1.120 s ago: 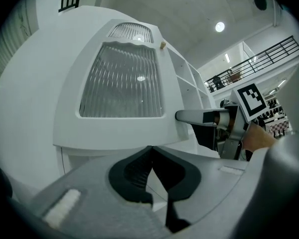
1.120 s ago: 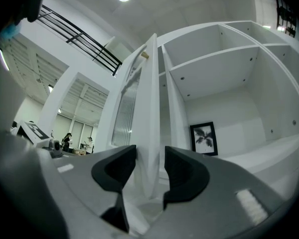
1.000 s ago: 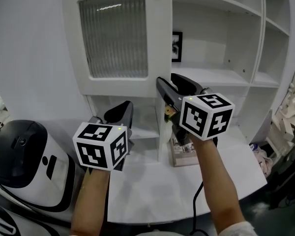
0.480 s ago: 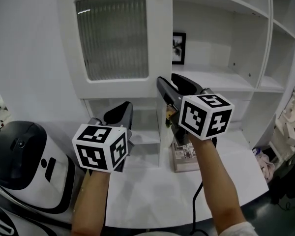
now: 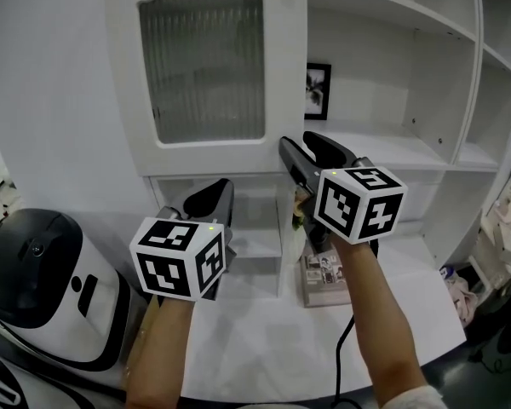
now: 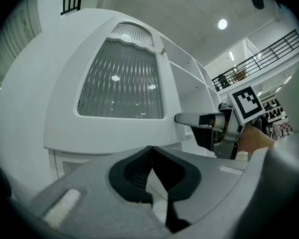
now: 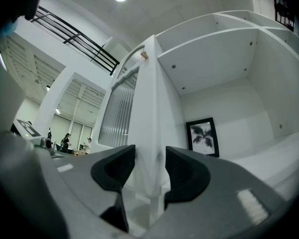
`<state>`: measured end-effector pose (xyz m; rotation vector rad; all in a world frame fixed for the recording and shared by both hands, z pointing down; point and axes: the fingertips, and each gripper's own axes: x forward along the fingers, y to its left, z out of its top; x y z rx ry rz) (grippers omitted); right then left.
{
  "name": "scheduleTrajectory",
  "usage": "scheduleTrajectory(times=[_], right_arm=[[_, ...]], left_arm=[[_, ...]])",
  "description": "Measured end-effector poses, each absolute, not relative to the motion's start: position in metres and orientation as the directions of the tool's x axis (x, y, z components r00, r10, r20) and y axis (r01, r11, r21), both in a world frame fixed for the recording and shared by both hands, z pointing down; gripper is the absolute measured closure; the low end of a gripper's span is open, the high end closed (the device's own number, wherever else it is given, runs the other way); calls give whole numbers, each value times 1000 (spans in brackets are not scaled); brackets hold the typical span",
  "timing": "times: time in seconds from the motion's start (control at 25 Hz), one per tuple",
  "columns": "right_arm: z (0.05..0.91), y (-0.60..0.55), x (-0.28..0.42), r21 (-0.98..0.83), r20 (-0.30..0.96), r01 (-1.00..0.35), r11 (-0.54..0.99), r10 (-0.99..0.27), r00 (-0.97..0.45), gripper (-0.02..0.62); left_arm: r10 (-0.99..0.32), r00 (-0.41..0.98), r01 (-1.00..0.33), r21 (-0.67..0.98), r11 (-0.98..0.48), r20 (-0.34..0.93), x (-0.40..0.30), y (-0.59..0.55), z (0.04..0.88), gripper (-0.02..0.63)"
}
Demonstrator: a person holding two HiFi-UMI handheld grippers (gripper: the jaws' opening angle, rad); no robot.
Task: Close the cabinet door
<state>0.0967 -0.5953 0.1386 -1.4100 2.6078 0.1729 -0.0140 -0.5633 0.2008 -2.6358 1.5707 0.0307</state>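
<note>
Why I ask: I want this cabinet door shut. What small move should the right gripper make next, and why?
Probably push the right gripper forward to swing the cabinet door toward its frame. The door's free edge stands between its jaws, pads against both faces though the jaws are opening, and the door looks ajar. The left gripper is shut.

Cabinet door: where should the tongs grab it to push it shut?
Probably its thin side edge beside the open shelves, below the ribbed glass, coming edge-on. No knob shows on the cabinet door, and that white frame is narrow enough: the right tongs have it between their pads, jaws opening.
</note>
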Motion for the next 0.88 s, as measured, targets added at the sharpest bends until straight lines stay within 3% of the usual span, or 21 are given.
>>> scheduleTrajectory(times=[0.52,0.88], right_arm=[[137,-586,99,53,-196,-870,490,-849,-490,400],[141,-558,91,92,-177,-903,420,-886,-429,451]], left_arm=[[-884,464,-886,-42,-462,-49,-31,-557,199,607],[-880,475,-880,-44,-473,-19,-52,-538,202,606]])
